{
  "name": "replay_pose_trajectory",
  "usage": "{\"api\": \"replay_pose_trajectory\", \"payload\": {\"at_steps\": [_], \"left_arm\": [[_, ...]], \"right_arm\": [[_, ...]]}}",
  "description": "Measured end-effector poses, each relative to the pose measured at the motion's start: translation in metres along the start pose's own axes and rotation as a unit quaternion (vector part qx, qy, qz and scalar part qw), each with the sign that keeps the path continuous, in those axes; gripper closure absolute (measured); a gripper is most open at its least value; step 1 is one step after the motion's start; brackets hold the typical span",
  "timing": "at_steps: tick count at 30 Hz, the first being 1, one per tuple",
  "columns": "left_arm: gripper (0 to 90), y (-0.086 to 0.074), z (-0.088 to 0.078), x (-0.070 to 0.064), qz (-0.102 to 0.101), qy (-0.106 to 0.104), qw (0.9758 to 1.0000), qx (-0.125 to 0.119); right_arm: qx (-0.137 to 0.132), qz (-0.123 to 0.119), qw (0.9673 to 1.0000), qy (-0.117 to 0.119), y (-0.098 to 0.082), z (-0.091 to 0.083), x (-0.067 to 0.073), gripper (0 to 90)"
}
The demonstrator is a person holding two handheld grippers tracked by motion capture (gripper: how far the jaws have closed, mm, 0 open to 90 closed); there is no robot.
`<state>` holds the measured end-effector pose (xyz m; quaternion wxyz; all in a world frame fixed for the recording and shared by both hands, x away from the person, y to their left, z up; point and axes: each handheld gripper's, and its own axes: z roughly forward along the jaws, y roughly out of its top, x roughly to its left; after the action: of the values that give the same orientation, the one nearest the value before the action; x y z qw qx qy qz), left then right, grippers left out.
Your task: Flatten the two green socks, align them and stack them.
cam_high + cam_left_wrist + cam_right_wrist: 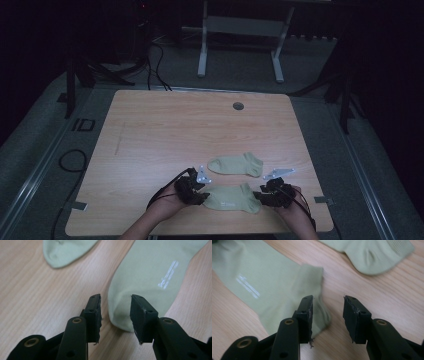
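Two pale green ankle socks lie flat on the wooden table [165, 125]. The near sock [232, 198] stretches between my two grippers; the far sock [236, 164] lies just behind it. My left gripper [202, 196] is at the near sock's left end. In the left gripper view, that gripper [115, 315] stands open, with the rounded toe of the near sock [150, 272] lying loose in the gap. My right gripper [260, 196] is at its right end. In the right gripper view, my right gripper [328, 317] is open too, the cuff of the near sock [269, 287] beside its left jaw.
The far sock also appears in both gripper views [65, 250] [372, 255]. A grey cable hole [238, 106] sits near the table's back edge. Black cables [70, 160] loop on the floor at left, and a white stand [240, 30] is behind the table. Both hands are close to the front edge.
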<state>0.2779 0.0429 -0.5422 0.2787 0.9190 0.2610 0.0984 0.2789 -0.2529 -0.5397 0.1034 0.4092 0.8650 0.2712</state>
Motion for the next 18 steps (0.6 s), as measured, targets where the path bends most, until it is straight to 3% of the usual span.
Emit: {"api": "replay_pose_trajectory", "payload": {"at_steps": [2, 7, 10, 13, 15, 18], "left_arm": [[60.2, -0.001, 0.001, 0.001, -0.001, 0.001, 1.0, 0.005], [60.9, -0.001, 0.004, 0.001, -0.004, 0.003, 0.9999, 0.012], [66.9, -0.001, 0.005, 0.0, 0.002, 0.003, 0.9999, 0.014], [78.8, -0.002, 0.007, 0.001, -0.002, -0.006, 0.9998, 0.016], [86.0, -0.001, 0.007, 0.001, -0.002, -0.011, 0.9998, 0.016], [88.4, 0.0, 0.006, -0.001, -0.003, -0.003, 0.9999, 0.013]], "right_arm": [[0.004, 0.002, 1.0, 0.001, -0.002, 0.001, 0.0, 60.0], [0.018, -0.029, 0.9993, -0.013, -0.003, 0.005, 0.008, 63.7], [0.02, -0.037, 0.9991, -0.012, -0.002, 0.006, 0.011, 71.5], [0.023, -0.042, 0.9988, -0.008, -0.001, 0.006, 0.014, 80.0], [0.024, -0.039, 0.9989, -0.007, -0.001, 0.007, 0.014, 81.9], [0.026, -0.032, 0.9991, -0.009, 0.001, 0.007, 0.014, 83.6]]}}
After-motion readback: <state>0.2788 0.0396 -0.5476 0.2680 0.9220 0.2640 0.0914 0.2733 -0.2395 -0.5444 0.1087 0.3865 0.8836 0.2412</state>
